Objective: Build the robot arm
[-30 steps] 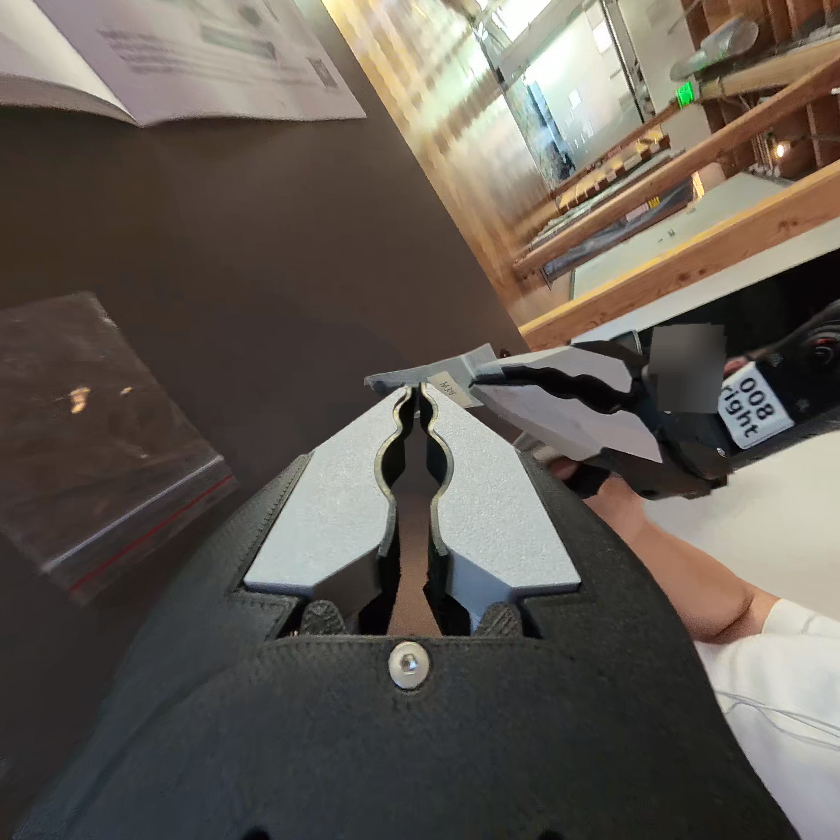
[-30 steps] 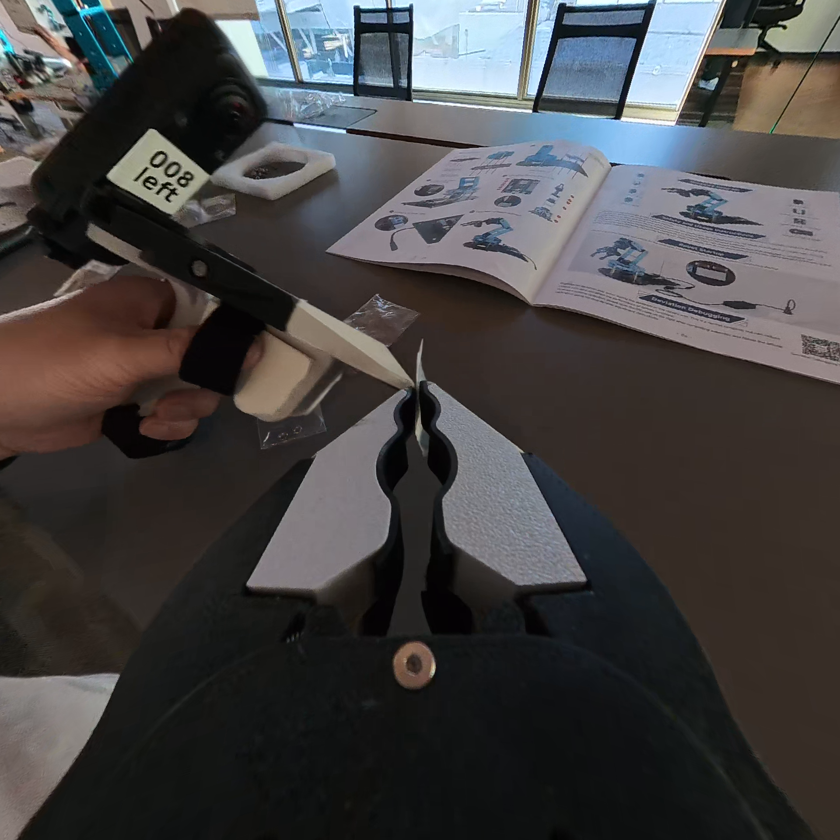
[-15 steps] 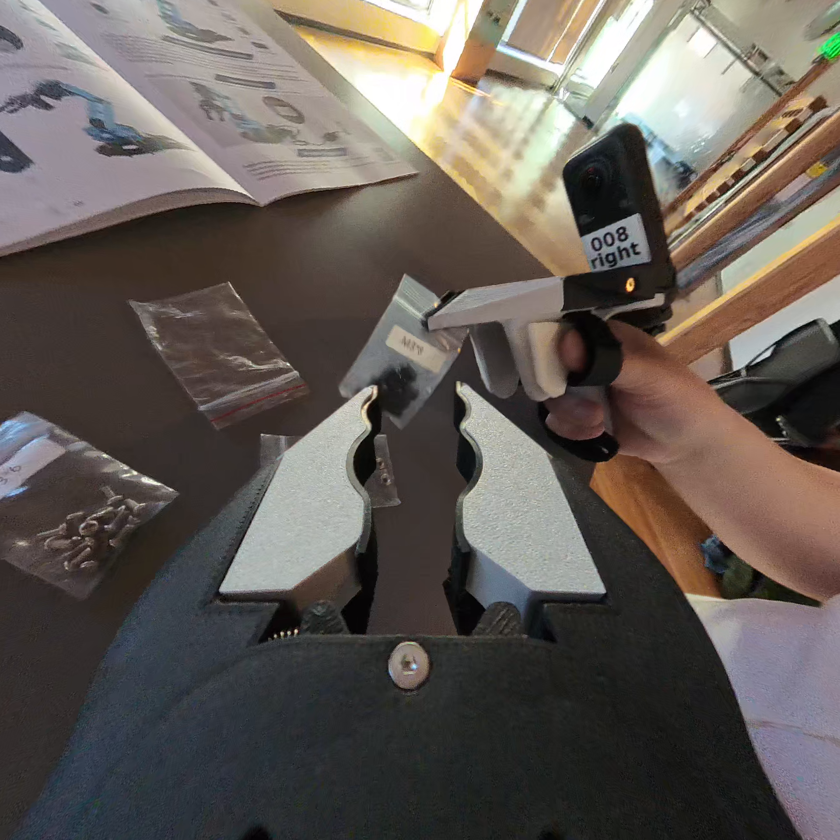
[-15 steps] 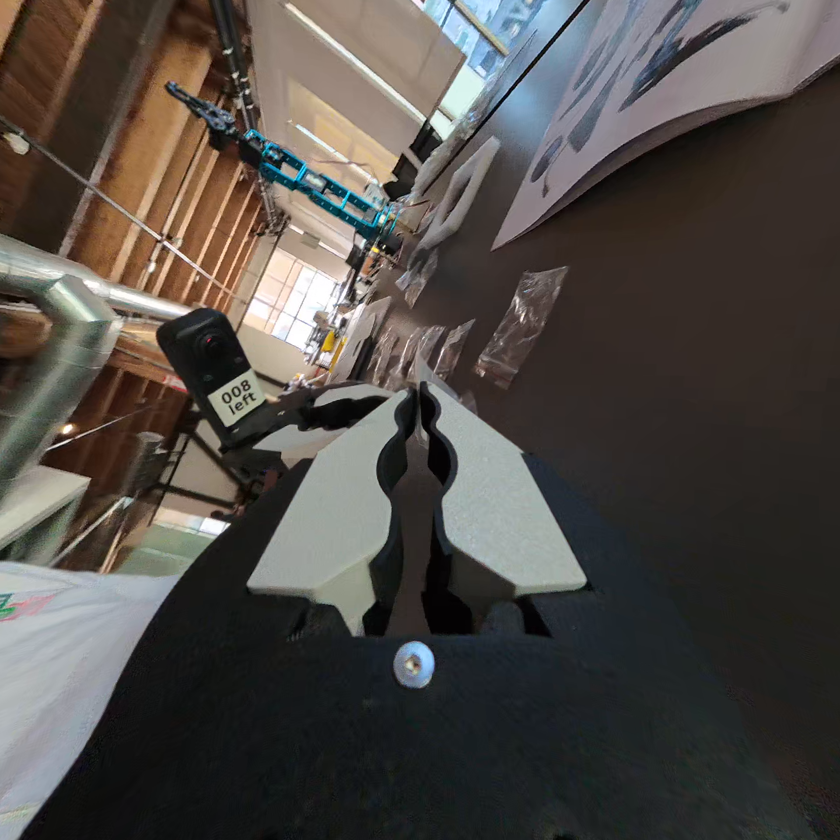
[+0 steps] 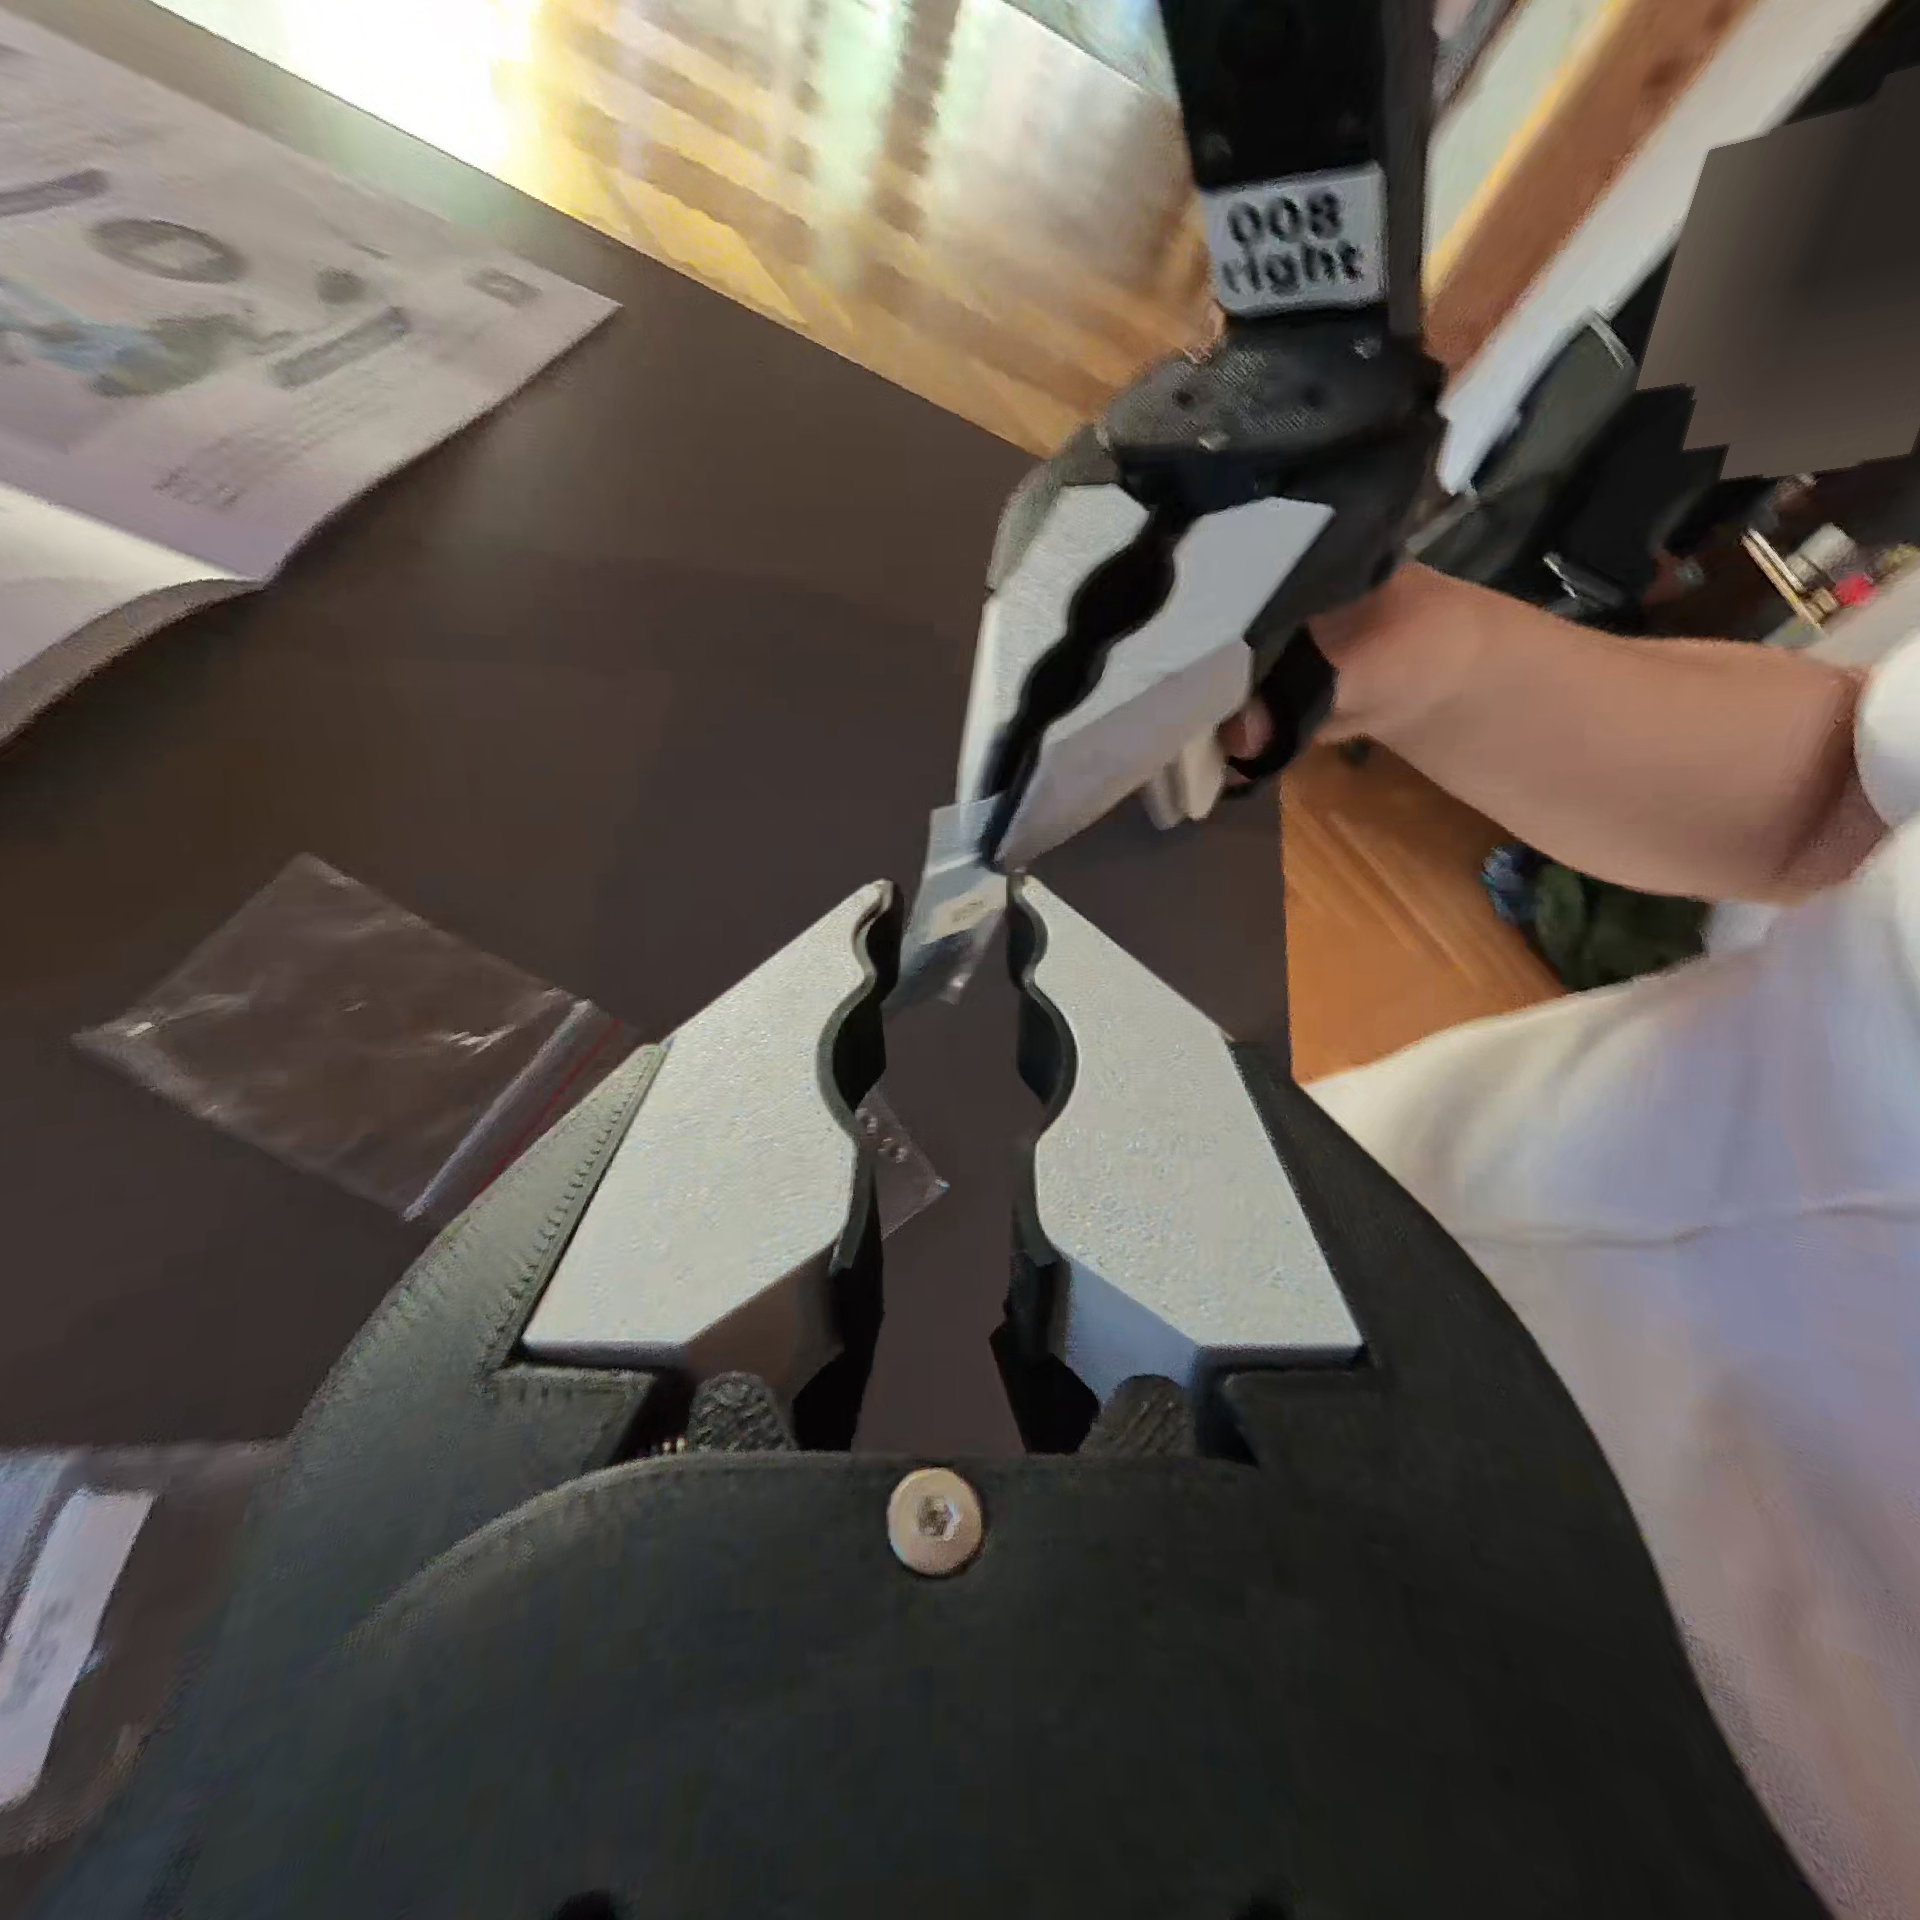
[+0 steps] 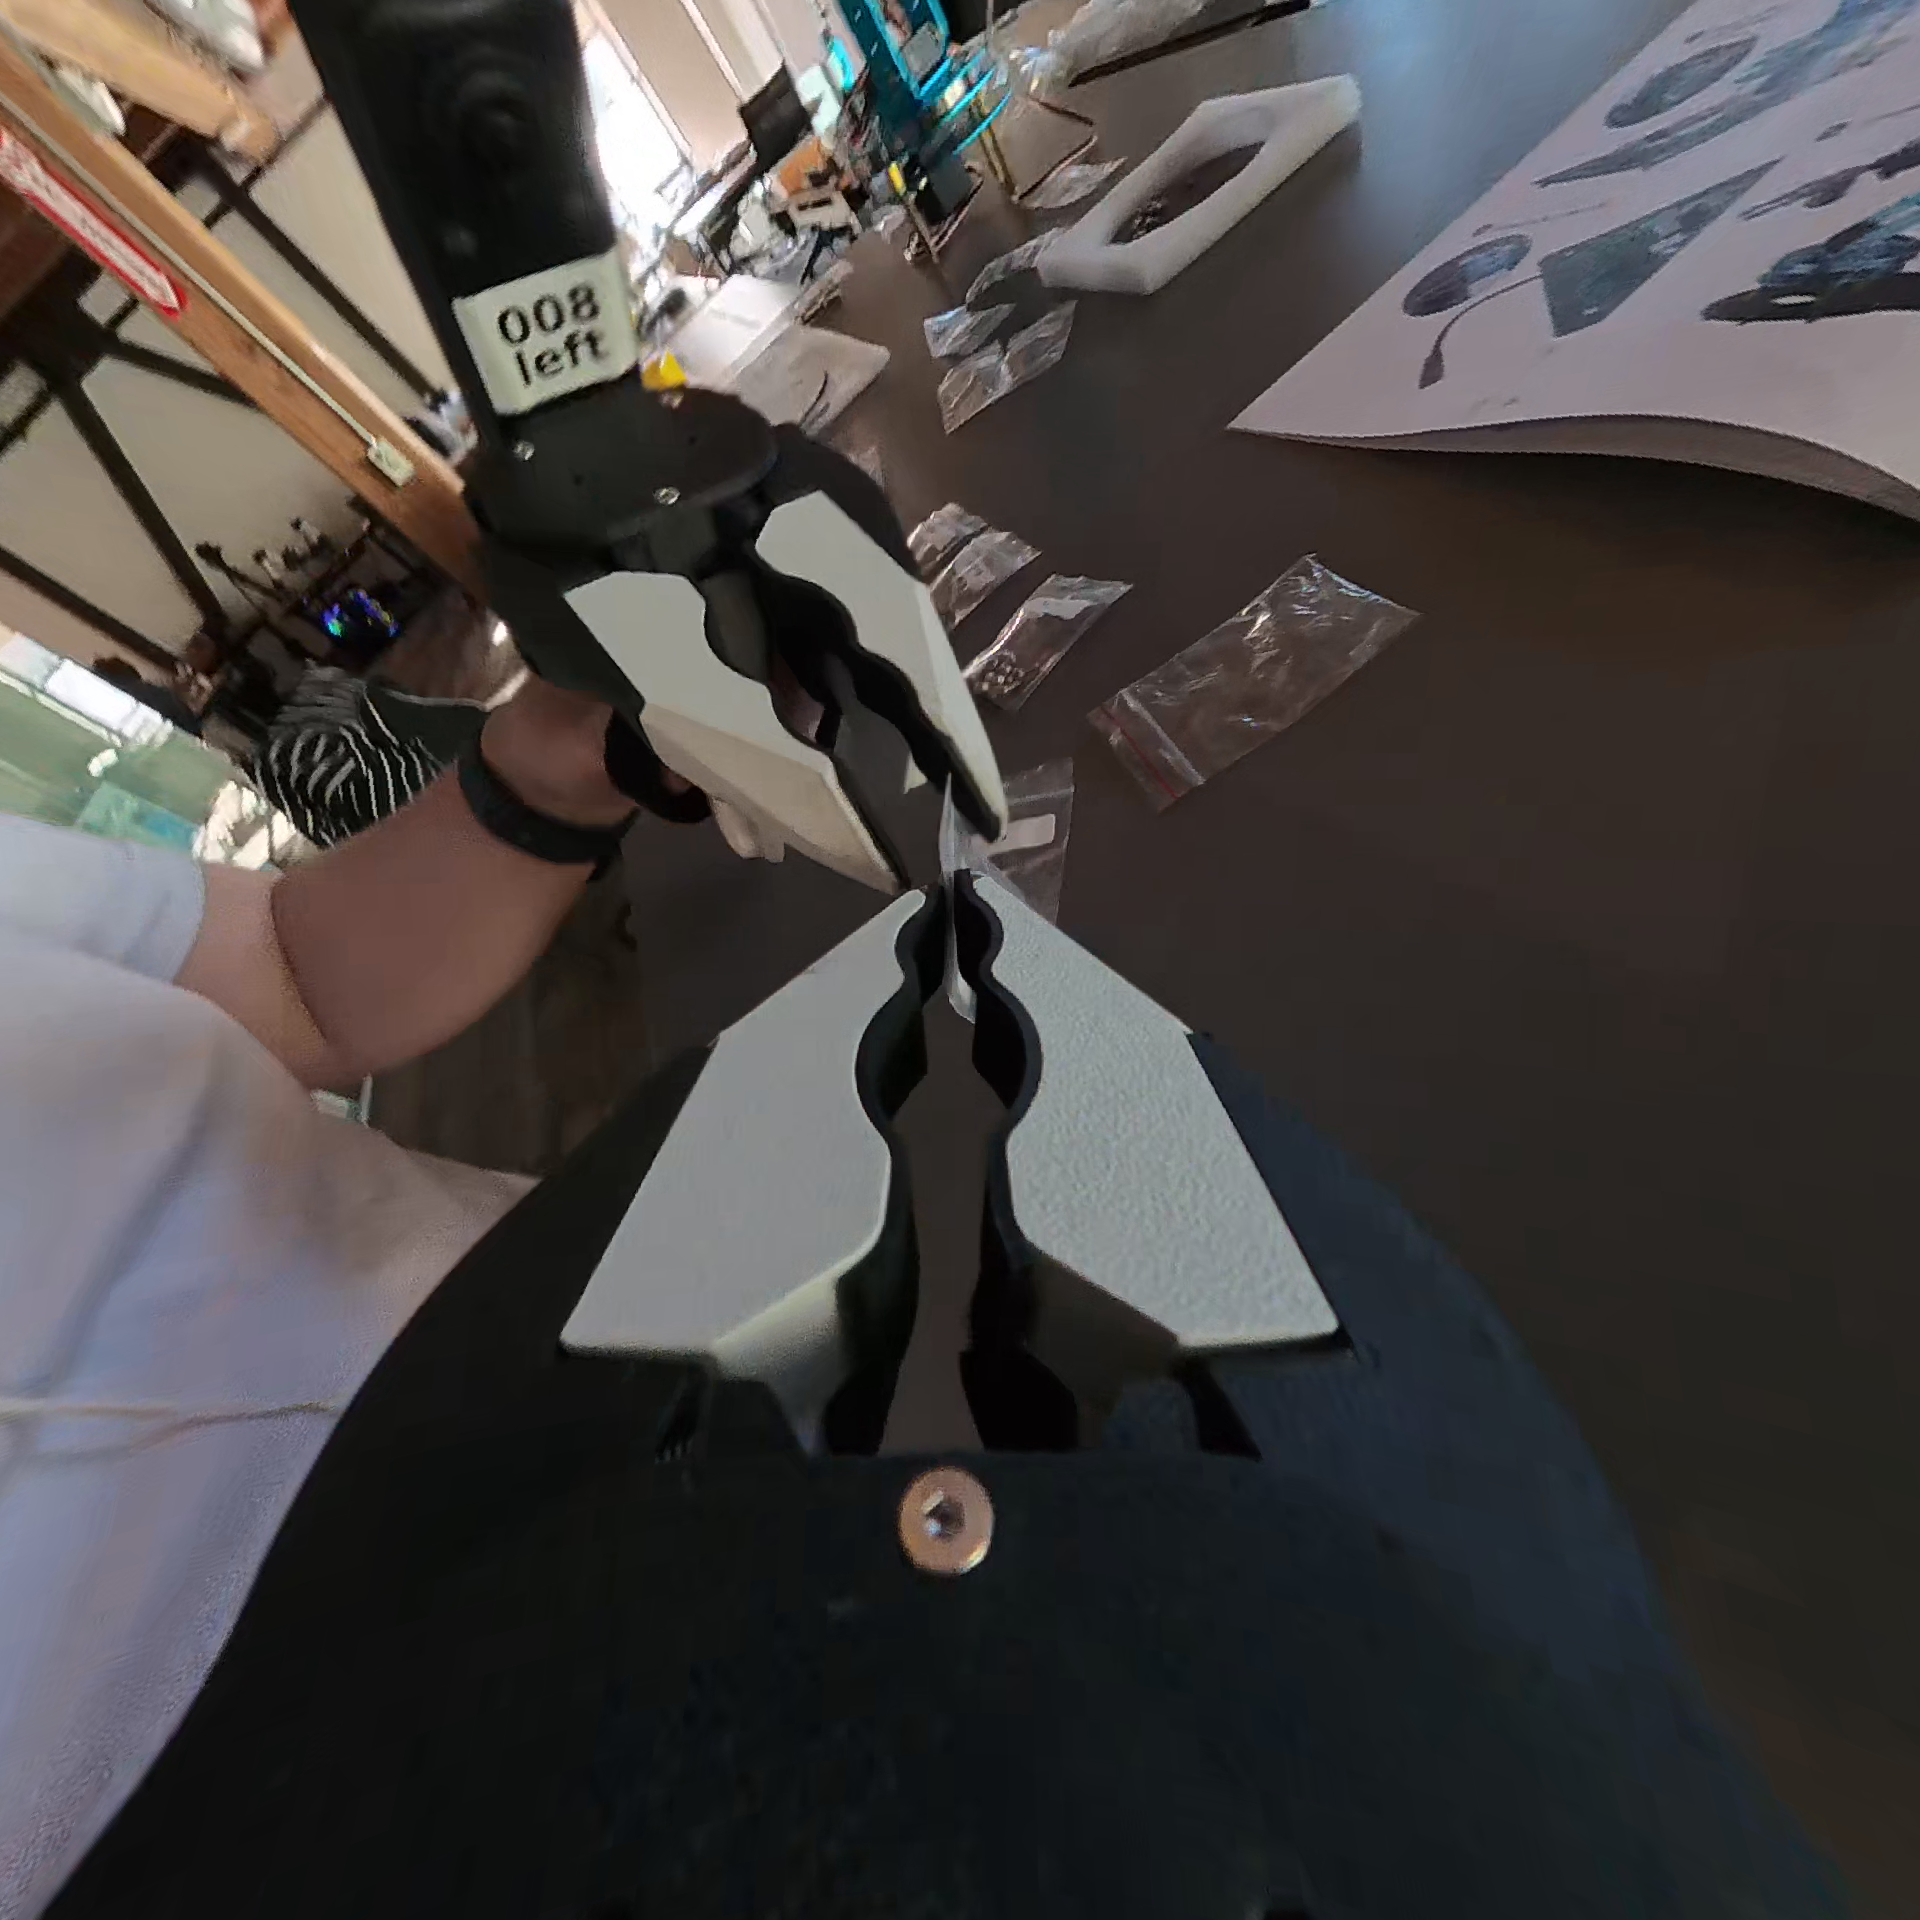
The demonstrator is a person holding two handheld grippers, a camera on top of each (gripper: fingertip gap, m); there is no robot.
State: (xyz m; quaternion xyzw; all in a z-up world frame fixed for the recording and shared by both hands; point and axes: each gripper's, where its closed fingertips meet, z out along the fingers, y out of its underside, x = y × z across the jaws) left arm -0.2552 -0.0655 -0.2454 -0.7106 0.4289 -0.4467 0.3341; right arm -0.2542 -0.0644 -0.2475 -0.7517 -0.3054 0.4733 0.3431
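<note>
My right gripper (image 6: 940,896) is shut on the top edge of a small clear zip bag (image 6: 954,977) with a white label, held above the dark table (image 5: 623,623). In the left wrist view the right gripper (image 5: 997,844) points down and the bag (image 5: 956,920) hangs from its tips. My left gripper (image 5: 953,894) is open, with the bag's lower part between its fingertips and apart from them. In the right wrist view the left gripper (image 6: 940,854) comes in from the upper left, its jaws apart around the bag.
An empty clear zip bag (image 5: 353,1029) with a red strip lies on the table; it also shows in the right wrist view (image 6: 1247,675). An open booklet (image 5: 208,343) lies beyond. Several small parts bags (image 6: 1039,634) and a white foam frame (image 6: 1205,187) lie farther off. Another small bag (image 5: 899,1153) lies under my left gripper. My left and right fingertips are right by each other.
My left gripper, shut on the bag a second ago, has opened. The right gripper kept hold, turned its tips downward and brought the bag back between the left fingertips.
</note>
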